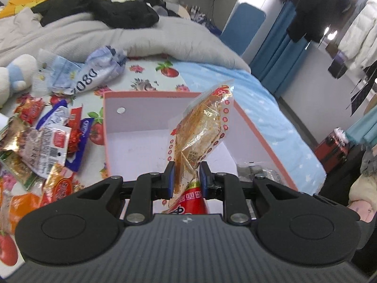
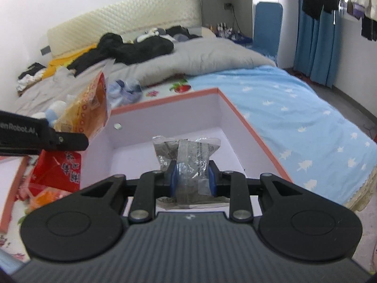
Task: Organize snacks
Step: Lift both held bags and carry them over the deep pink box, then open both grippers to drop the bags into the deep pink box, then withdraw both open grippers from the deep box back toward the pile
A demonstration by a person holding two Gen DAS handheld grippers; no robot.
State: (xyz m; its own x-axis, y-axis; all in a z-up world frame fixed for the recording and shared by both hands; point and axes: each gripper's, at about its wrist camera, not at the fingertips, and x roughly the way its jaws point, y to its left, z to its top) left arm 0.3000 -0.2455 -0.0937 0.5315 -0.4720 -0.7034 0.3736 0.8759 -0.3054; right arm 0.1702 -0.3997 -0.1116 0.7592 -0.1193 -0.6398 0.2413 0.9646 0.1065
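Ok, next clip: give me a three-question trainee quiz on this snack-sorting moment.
1. True or false: the left gripper is shut on an orange snack packet.
2. What does the right gripper hold? A) a plush toy B) a clear packet with dark contents C) nothing
3. Fill in: both packets are held above the open ____-rimmed box.

Key
1. True; the packet's neck is pinched between the pads.
2. B
3. pink. The inside of the box looks white, and the loose snack pile lies on the bed sheet beside it in the left wrist view.
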